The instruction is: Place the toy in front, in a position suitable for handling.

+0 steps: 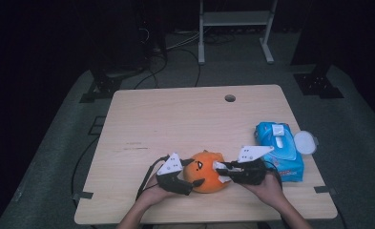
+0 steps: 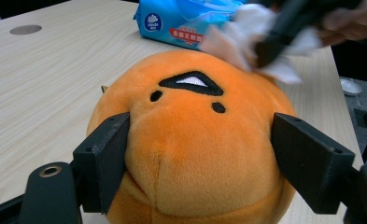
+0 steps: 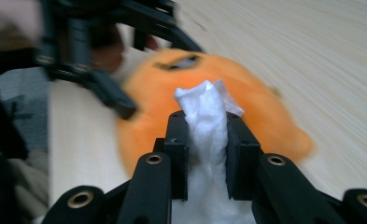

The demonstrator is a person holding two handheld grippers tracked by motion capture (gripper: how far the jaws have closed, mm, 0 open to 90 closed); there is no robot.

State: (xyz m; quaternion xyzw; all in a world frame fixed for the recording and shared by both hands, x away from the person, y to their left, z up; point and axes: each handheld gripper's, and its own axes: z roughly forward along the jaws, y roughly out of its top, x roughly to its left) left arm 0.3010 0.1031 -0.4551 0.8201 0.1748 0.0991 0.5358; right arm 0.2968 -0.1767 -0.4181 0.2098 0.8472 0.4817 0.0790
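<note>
The orange plush toy [image 1: 205, 171] sits near the front edge of the table [image 1: 175, 119], centre-right, between both tools. The left gripper [image 2: 202, 158] has its jaws wide apart w/ the toy pressed between them, prob. to steady it so it won't roll. The right gripper [image 3: 207, 154] is clamped narrow on a bunched white wipe [image 3: 206, 116], its tip at the toy's right side, apparently for wiping the fur; real contact can't be told because of blur.

Toy: round, soft short pile, black stitched eyes & mouth, dents at the left jaw. Wipe: thin, crumpled, limp. A blue wipes pack [image 1: 279, 150] lies right of the toy, glossy film, white lid flipped open beside it. Table: pale wood-grain laminate, w/ a cable hole far side.
</note>
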